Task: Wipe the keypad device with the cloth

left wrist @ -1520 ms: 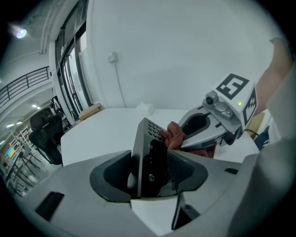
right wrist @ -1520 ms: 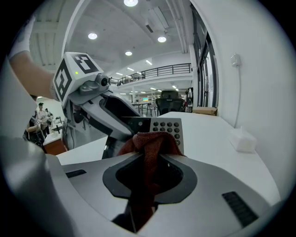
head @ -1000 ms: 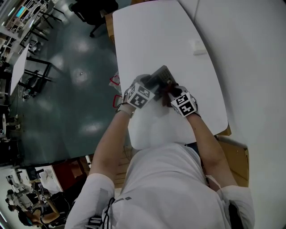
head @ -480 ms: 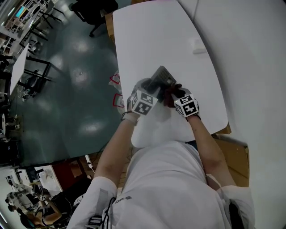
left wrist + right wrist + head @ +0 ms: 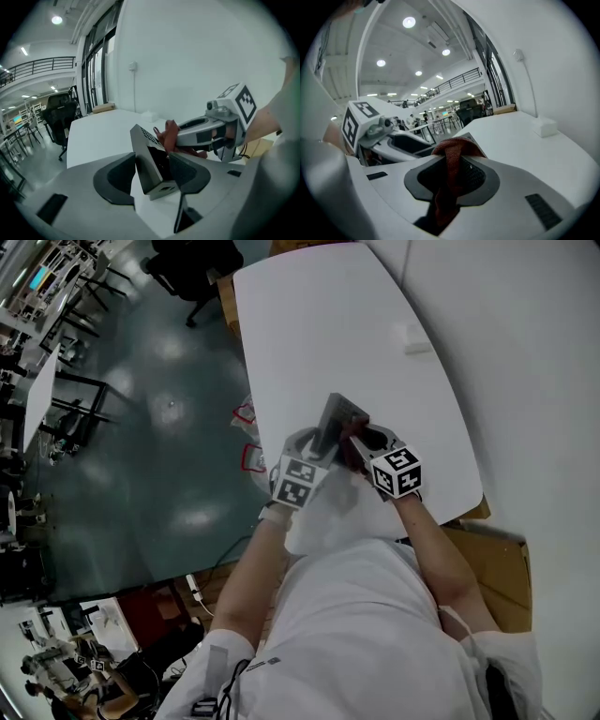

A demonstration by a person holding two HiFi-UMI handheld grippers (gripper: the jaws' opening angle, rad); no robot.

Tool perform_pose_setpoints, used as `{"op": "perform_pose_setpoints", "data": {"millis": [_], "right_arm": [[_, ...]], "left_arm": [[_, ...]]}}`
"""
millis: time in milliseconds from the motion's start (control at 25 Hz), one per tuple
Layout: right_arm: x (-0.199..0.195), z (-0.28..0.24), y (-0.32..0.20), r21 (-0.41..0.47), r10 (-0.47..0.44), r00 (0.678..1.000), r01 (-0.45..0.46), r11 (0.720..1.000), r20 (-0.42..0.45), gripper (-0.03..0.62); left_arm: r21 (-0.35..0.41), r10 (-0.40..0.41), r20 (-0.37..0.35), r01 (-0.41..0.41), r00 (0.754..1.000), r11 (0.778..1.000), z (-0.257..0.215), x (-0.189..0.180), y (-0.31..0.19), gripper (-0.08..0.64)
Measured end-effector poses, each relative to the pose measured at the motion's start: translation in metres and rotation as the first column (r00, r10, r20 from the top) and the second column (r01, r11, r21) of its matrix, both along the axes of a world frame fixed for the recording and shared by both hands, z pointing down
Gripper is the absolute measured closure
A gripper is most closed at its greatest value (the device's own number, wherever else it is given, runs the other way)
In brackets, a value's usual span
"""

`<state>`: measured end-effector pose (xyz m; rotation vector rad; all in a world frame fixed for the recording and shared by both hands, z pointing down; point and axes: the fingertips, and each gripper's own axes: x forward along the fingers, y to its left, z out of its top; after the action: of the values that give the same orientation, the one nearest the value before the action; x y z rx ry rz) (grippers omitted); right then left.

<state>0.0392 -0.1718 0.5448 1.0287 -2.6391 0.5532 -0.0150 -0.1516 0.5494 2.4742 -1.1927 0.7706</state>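
Gripping in the left gripper (image 5: 153, 175) the near end of the grey box-shaped keypad device (image 5: 143, 151), long axis tilted up and away; pinching in the right gripper (image 5: 452, 177) the rust-red woven cloth (image 5: 453, 152), touching the keyed face just ahead.

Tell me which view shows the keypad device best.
The left gripper view: the keypad device fills the centre, clamped between the fingers of the left gripper, key grid visible. The head view shows it small and dark; the right gripper view hides most behind the cloth.
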Motion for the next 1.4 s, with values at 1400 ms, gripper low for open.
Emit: {"op": "perform_pose_setpoints", "data": {"millis": [1400], "right_arm": [[0.003,0.037,0.007,-0.154,0.043,0.999,-0.044,0.987,-0.012,0.515]], "left_arm": [[-0.053,-0.069,-0.349,0.054,0.934,0.997,0.004,-0.007,0.007,0.350]]}}
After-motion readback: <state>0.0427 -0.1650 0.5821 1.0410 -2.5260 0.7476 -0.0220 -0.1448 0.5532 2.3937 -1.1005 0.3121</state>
